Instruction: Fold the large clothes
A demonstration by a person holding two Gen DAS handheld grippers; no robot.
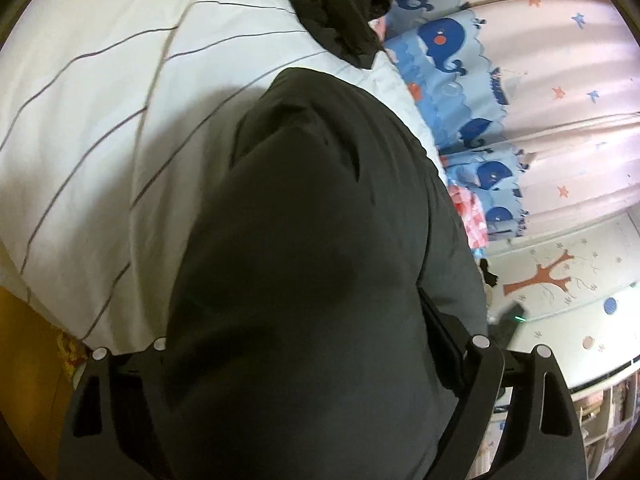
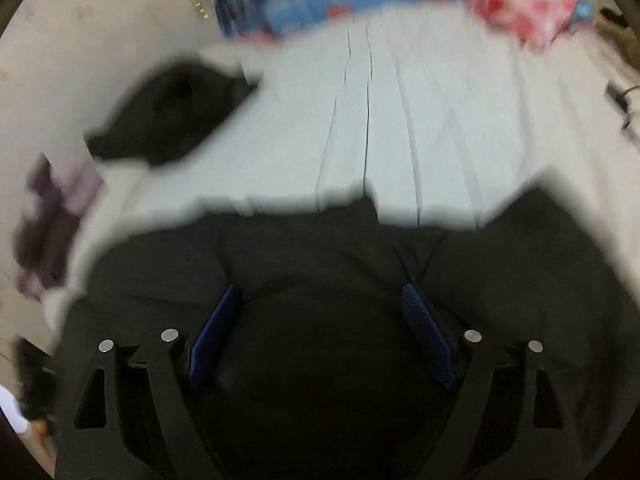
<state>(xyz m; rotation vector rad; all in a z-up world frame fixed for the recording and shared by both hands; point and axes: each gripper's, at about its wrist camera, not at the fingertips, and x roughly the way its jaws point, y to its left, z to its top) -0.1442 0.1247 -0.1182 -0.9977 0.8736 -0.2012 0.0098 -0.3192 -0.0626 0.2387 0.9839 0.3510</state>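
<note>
A large dark grey garment (image 1: 312,248) lies on the white striped bed sheet (image 1: 92,112). In the left wrist view it drapes over and between my left gripper (image 1: 304,344), hiding the fingertips; the arms stand wide apart with cloth bunched between them. In the blurred right wrist view my right gripper (image 2: 320,300) is open, its blue pads (image 2: 426,328) spread wide and resting on the same dark garment (image 2: 520,264). A second dark piece of clothing (image 2: 168,112) lies further up the bed to the left.
A whale-print curtain (image 1: 500,92) hangs past the bed's far edge. A red and white cloth (image 2: 524,4) lies at the far right of the bed. More dark fabric (image 1: 344,8) sits at the top of the left view. A purple item (image 2: 52,220) lies at left.
</note>
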